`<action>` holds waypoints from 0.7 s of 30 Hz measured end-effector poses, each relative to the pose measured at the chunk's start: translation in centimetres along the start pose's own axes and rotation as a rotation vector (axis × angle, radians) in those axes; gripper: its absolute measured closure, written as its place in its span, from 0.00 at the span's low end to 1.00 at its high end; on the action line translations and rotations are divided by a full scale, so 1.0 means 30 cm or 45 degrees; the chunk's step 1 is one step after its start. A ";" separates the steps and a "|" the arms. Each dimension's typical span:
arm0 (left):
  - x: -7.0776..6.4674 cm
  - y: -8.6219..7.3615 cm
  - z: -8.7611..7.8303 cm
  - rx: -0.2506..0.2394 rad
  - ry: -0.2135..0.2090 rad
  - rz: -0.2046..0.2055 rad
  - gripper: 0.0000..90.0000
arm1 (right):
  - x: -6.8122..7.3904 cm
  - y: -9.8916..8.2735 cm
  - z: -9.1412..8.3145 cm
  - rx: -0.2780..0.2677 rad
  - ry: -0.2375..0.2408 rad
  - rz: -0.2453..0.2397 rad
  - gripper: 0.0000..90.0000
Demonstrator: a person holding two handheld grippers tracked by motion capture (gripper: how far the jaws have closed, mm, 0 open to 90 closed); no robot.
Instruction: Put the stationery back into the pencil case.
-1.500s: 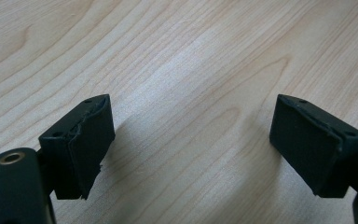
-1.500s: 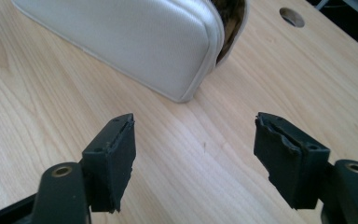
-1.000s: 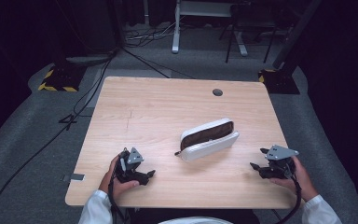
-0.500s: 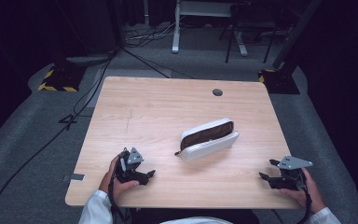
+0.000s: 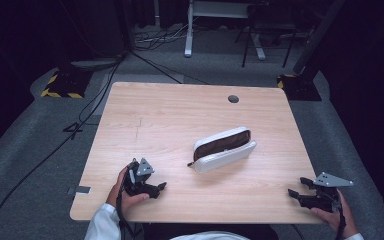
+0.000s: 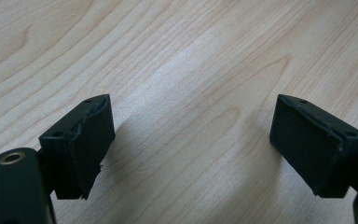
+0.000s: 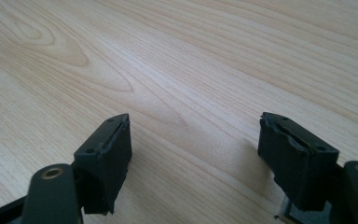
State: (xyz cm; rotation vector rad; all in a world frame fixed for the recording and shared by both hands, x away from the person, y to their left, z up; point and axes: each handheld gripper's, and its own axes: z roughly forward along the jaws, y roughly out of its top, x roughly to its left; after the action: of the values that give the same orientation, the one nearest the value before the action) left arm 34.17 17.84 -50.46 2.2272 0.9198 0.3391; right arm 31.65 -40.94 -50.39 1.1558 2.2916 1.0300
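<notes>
resting on the table [image 5: 180,115], both the left gripper [image 5: 161,187] and right gripper [image 5: 296,188] are released and empty, the right's jaws just widened, either side of the pouch [image 5: 223,149].

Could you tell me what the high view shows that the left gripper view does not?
High view alone: the open white pouch with its brown lining, mid-table, apart from both tongs; the right tongs at the table's near right corner; the person's hands; the dark floor with cables. Left gripper view alone: a close look at the left tongs' pads, standing apart with nothing between. Both share the wooden table and the left tongs.
</notes>
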 end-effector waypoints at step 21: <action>0.000 -0.001 -0.002 0.002 0.012 0.004 0.16 | 0.002 0.004 0.005 0.004 -0.016 0.018 0.28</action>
State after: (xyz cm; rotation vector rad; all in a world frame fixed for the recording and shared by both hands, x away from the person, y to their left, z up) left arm 34.13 17.87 -50.44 2.2309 0.9217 0.3507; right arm 31.77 -40.78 -50.40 1.1778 2.2793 1.0217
